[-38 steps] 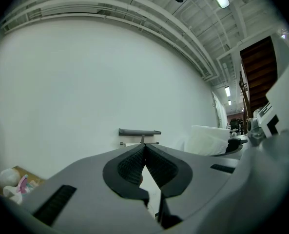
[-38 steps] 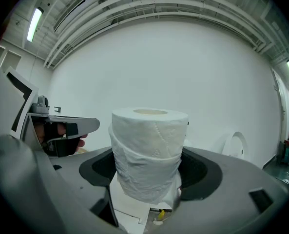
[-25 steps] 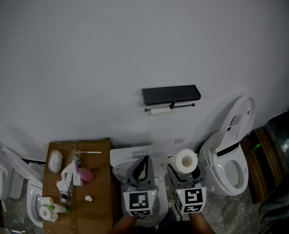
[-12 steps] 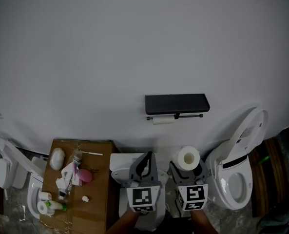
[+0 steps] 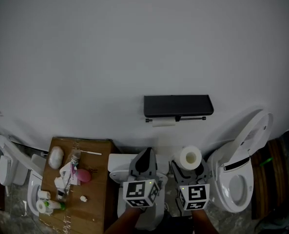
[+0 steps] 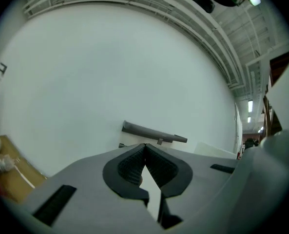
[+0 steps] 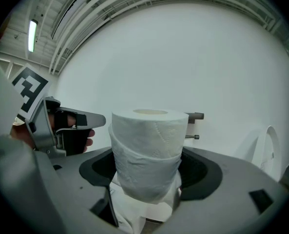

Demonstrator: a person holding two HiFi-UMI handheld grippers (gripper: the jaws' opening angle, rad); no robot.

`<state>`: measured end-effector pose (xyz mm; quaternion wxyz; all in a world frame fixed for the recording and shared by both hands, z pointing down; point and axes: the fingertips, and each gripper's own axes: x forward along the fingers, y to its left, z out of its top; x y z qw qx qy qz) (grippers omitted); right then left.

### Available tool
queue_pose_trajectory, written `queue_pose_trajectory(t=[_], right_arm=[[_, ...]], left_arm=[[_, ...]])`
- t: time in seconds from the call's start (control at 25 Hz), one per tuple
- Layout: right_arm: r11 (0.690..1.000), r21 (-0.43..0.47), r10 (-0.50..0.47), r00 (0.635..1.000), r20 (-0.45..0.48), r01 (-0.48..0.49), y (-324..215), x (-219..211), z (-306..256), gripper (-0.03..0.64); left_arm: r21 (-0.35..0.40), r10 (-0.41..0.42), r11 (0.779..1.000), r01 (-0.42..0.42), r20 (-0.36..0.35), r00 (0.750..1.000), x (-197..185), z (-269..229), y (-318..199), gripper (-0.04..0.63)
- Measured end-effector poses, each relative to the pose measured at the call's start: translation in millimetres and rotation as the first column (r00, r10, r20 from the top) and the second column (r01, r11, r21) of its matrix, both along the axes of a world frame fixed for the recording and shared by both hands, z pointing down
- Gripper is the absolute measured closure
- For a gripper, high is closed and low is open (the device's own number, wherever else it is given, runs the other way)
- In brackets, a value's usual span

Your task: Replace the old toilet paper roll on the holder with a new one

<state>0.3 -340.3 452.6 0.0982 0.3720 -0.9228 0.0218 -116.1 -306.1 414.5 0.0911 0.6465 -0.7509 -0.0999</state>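
Entry: new toilet paper roll [image 7: 148,150], upright in the wide-set jaws of the right gripper [image 5: 189,168], lower centre; left gripper [image 5: 145,156] closed, empty; old roll [image 5: 163,123] on the holder [image 5: 176,118], mid-frame, best cleared first with the free gripper.

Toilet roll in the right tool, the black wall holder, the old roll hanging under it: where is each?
toilet roll [image 7: 149,150], right gripper view, middle of its wrapped side.
black wall holder [image 5: 178,105], head view, centre of its top shelf.
old roll [image 5: 163,123], head view, its white side.
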Motion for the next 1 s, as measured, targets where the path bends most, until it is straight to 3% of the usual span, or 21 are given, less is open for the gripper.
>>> queue_pose_trajectory(t=[0.16,0.36,0.52,0.6,0.72,0.88,1.0], right_arm=[[1.0,-0.004,0.003,1.0,-0.009,-0.003,-12,1,4,0.265],[1.0,-0.005,0.014,1.0,-0.024,-0.014,-25,6,10,0.266],[1.0,-0.012,0.025,0.999,-0.031,-0.025,-38,10,14,0.265],[0.999,-0.014,0.028,0.999,-0.034,-0.029,-44,11,15,0.265],[0.999,-0.021,0.032,0.999,-0.037,-0.033,-51,11,19,0.265],[0.999,-0.03,0.036,0.999,-0.04,-0.037,-61,10,24,0.265],[0.999,-0.035,0.04,0.998,-0.042,-0.042,-67,11,28,0.265]], left_arm=[[0.021,0.02,1.0,-0.016,-0.186,0.982,-7,10,-20,0.581],[0.07,0.057,0.997,-0.031,-0.413,0.909,-11,23,-42,0.581],[0.102,0.086,0.994,-0.036,-0.548,0.832,-13,32,-61,0.578],[0.123,0.105,0.992,-0.037,-0.606,0.788,-13,36,-69,0.542],[0.15,0.122,0.988,-0.027,-0.673,0.729,-18,40,-80,0.511],[0.188,0.153,0.982,-0.012,-0.762,0.629,-22,47,-97,0.467],[0.21,0.17,0.978,0.003,-0.8,0.575,-26,52,-110,0.414]])
